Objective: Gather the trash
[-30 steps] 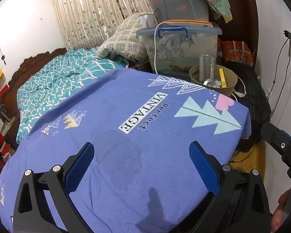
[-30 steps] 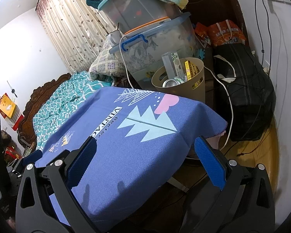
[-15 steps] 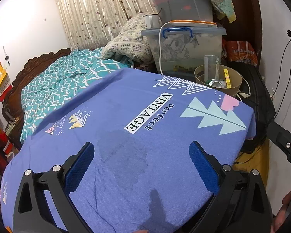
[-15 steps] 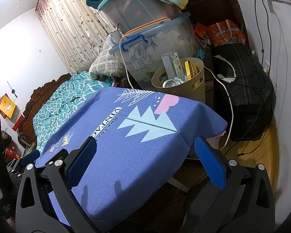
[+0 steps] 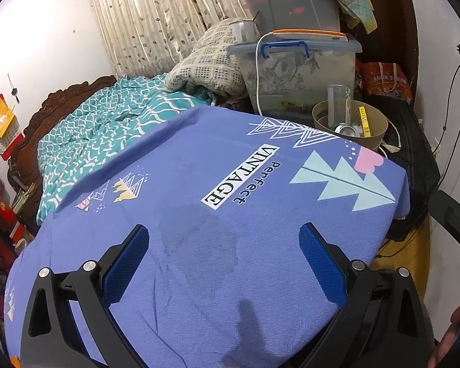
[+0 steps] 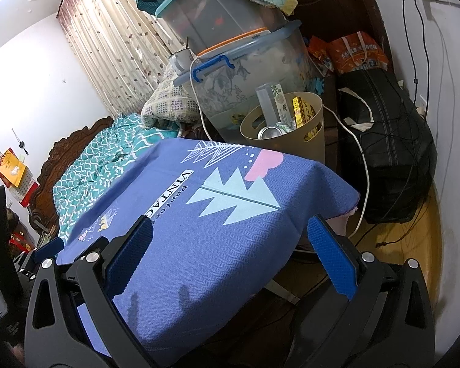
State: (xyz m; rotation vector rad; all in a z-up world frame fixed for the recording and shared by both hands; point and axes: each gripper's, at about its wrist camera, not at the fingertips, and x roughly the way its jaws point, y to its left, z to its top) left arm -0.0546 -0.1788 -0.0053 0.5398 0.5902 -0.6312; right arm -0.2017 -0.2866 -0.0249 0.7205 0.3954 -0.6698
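Observation:
A tan waste bin (image 6: 309, 135) stands past the far edge of a table covered by a purple cloth (image 6: 199, 230). It holds a crushed can (image 6: 270, 131), a clear tube and small yellow cartons. The bin also shows in the left wrist view (image 5: 374, 128). My left gripper (image 5: 224, 239) is open and empty over the cloth (image 5: 199, 184), above a dark damp patch. My right gripper (image 6: 230, 233) is open and empty over the cloth's right corner. No loose trash shows on the cloth.
Stacked clear storage boxes (image 6: 248, 70) stand behind the bin. A black bag (image 6: 389, 159) and cables lie on the floor at the right. A bed with a teal quilt (image 5: 101, 132) runs along the left. The other gripper's edge (image 5: 457, 227) shows at the right.
The left gripper has shifted slightly back and left, so the cloth and bin sit a little further right in its view. The right gripper has barely moved. Both stay open.

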